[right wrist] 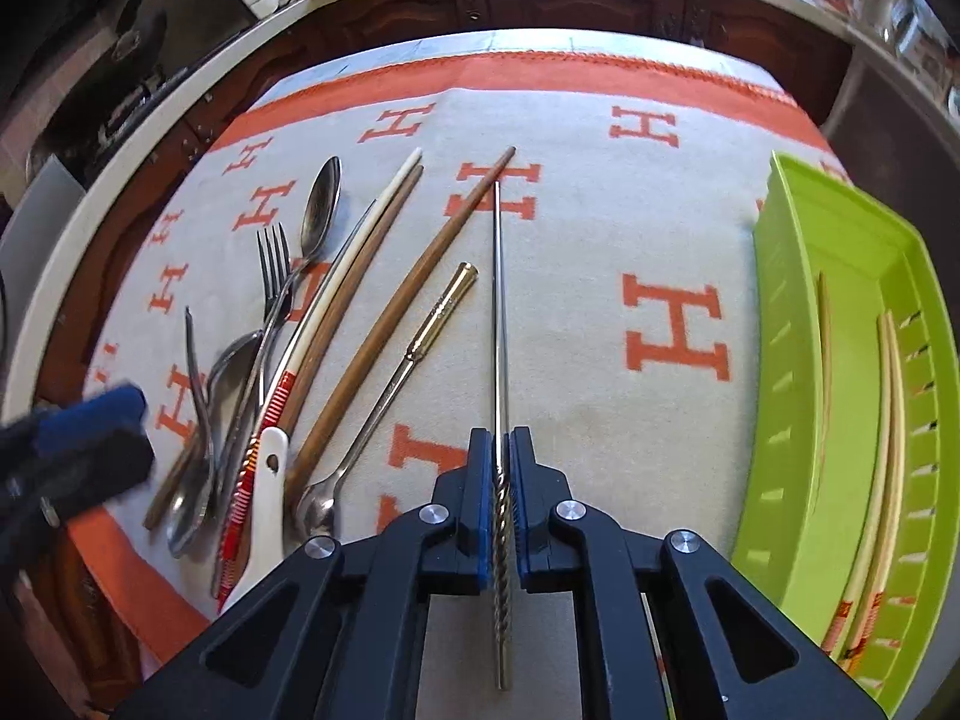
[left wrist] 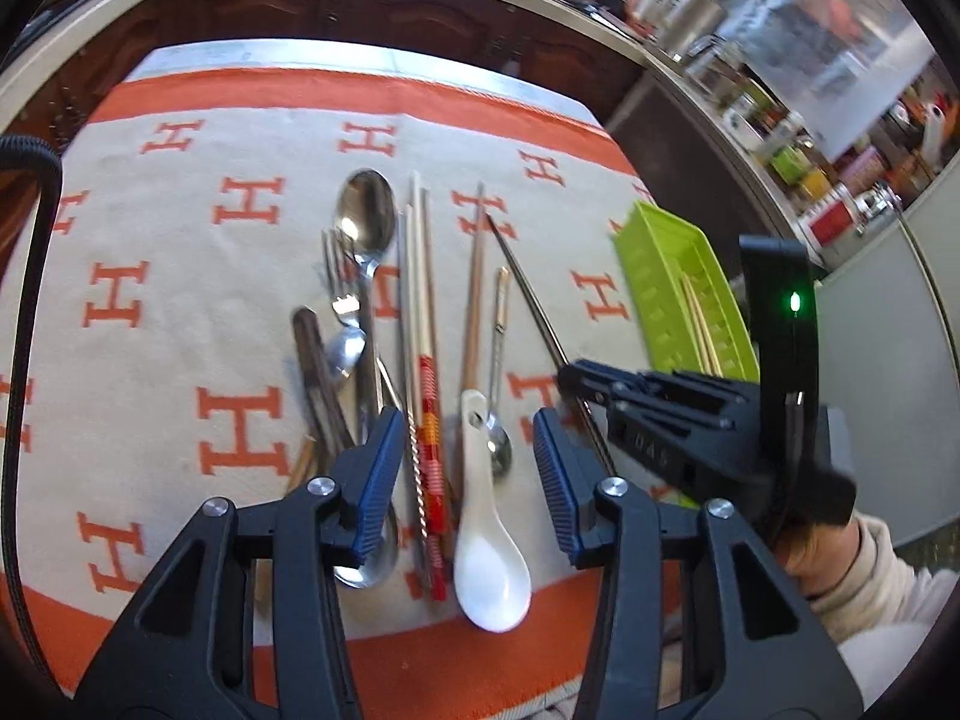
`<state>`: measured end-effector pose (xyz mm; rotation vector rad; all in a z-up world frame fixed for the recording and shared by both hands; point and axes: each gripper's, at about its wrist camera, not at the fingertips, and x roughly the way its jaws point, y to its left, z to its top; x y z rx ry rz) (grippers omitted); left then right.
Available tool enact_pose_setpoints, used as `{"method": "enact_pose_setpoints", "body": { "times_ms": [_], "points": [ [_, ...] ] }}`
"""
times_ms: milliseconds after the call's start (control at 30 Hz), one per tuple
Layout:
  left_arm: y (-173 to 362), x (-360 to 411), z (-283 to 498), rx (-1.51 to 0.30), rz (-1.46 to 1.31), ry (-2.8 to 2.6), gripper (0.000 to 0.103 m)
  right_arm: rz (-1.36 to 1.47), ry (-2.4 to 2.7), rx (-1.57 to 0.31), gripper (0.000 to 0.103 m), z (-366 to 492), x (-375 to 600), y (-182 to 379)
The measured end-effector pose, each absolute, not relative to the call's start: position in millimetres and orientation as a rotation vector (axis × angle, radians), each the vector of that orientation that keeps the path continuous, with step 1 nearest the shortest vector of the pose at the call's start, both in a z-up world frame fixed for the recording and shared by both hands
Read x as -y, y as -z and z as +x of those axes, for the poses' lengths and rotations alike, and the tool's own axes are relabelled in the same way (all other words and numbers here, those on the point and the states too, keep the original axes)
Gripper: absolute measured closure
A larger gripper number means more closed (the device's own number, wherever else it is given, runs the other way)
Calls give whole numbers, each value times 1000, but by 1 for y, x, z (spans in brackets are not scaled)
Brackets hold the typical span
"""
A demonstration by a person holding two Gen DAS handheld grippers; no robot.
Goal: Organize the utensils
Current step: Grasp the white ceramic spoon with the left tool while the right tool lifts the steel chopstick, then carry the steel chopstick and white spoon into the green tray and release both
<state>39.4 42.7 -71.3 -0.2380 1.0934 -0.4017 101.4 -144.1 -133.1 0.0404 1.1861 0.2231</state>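
My right gripper is shut on a metal chopstick with a twisted handle, its thin tip pointing away over the cloth. It also shows in the left wrist view with the right gripper. My left gripper is open above the utensil pile: a white ceramic spoon, red-patterned chopsticks, a brown chopstick, a gold-handled small spoon, a fork and a large steel spoon. A green tray at the right holds pale chopsticks.
An orange and beige cloth with H marks covers the table. Dark wood cabinets stand beyond the far edge. A cluttered counter runs along the right. A black cable hangs at the left.
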Motion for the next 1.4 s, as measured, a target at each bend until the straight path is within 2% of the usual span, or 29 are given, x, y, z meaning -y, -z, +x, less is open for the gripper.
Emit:
{"method": "enact_pose_setpoints", "body": {
  "times_ms": [233,533,1000,1033,1100,1400],
  "points": [
    [98,-34,29,-1132,-264,494,80,115,-250,-1162,97,79,159,115],
    [119,-28,43,-1154,-258,497,81,166,-259,-1119,97,55,179,93],
    [140,-15,58,-1164,-252,551,81,208,-264,-1121,97,54,189,94],
    [140,-15,57,-1161,-252,551,82,210,-263,-1122,97,55,189,95],
    [141,-16,56,-1157,-249,546,93,216,-261,-1124,97,55,189,95],
    [139,-13,51,-1143,-258,512,94,252,-260,-1093,97,50,195,91]
  ]
}}
